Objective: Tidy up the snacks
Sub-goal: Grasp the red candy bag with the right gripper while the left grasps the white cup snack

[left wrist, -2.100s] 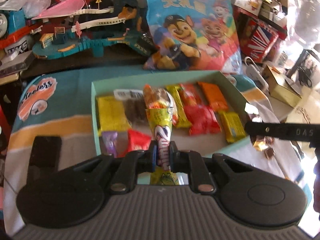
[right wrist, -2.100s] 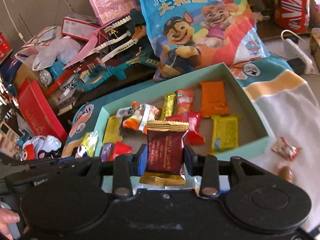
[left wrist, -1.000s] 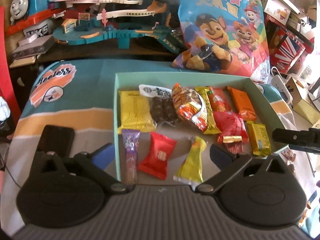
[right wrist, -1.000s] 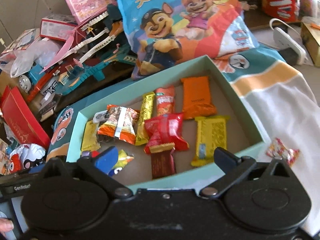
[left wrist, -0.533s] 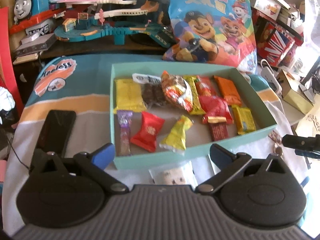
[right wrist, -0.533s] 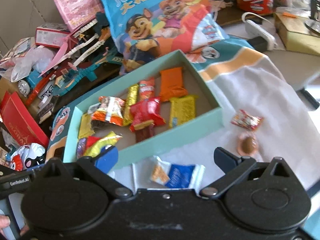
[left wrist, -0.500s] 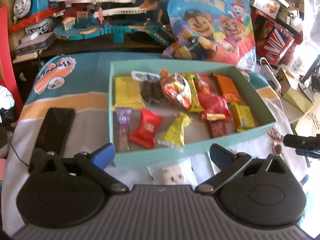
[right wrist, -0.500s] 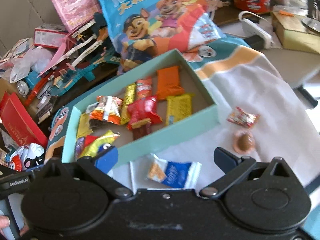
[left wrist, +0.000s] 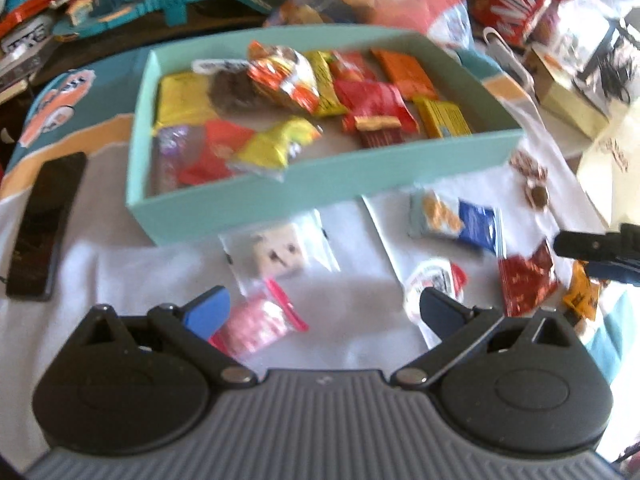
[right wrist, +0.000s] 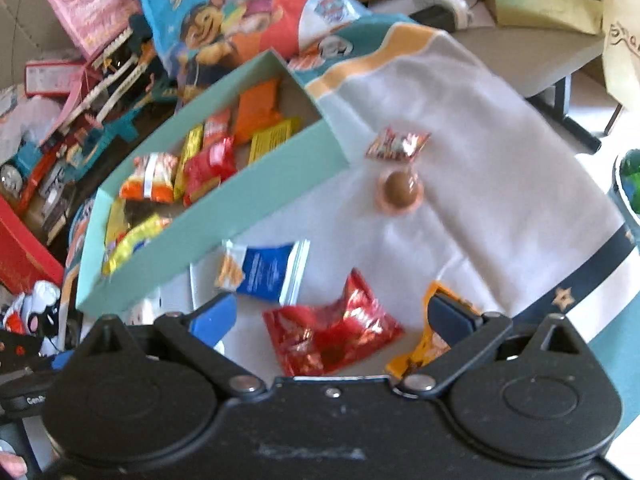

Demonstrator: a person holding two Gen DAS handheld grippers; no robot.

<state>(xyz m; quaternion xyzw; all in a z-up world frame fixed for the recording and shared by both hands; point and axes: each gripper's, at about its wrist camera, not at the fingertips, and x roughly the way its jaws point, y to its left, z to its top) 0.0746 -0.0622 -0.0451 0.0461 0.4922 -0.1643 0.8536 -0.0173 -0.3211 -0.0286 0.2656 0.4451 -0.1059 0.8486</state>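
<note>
1. Retrieval is the step in hand, as I judge it: both tools hang empty over the loose snacks on the white cloth of the tabletop (right wrist: 500,128), in front of the teal box (left wrist: 320,188) that already holds a batch.
2. The left tool (left wrist: 322,312) has its jaws spread wide and grips nothing. A pink packet (left wrist: 256,326) lies just inside its left finger, and a clear bag with a pale square snack (left wrist: 280,254) sits beyond it, near the box's front wall.
3. The right tool (right wrist: 334,318) is likewise spread and empty, with a crinkled red packet (right wrist: 332,338) lying between its fingers and an orange packet (right wrist: 428,346) partly under its right finger.
4. The next move probably calls for each tool to drop over the packet nearest it, close on the wrapper, then carry it over the box's front wall to a bare patch of floor.
5. Count outside the box: eight loose snacks in all. They are the pink packet, the clear bag, a round white-and-red one (left wrist: 434,284), a blue-and-white packet (right wrist: 268,270), the red packet, the orange packet, a small red-and-silver candy (right wrist: 398,144) and a brown ball in a clear wrap (right wrist: 400,190).
6. Count inside the box: about a dozen wrapped snacks, yellow, red, orange and purple; blur and overlap prevent an exact figure.
7. One dark flat device (left wrist: 44,220) lies left of the box.
</note>
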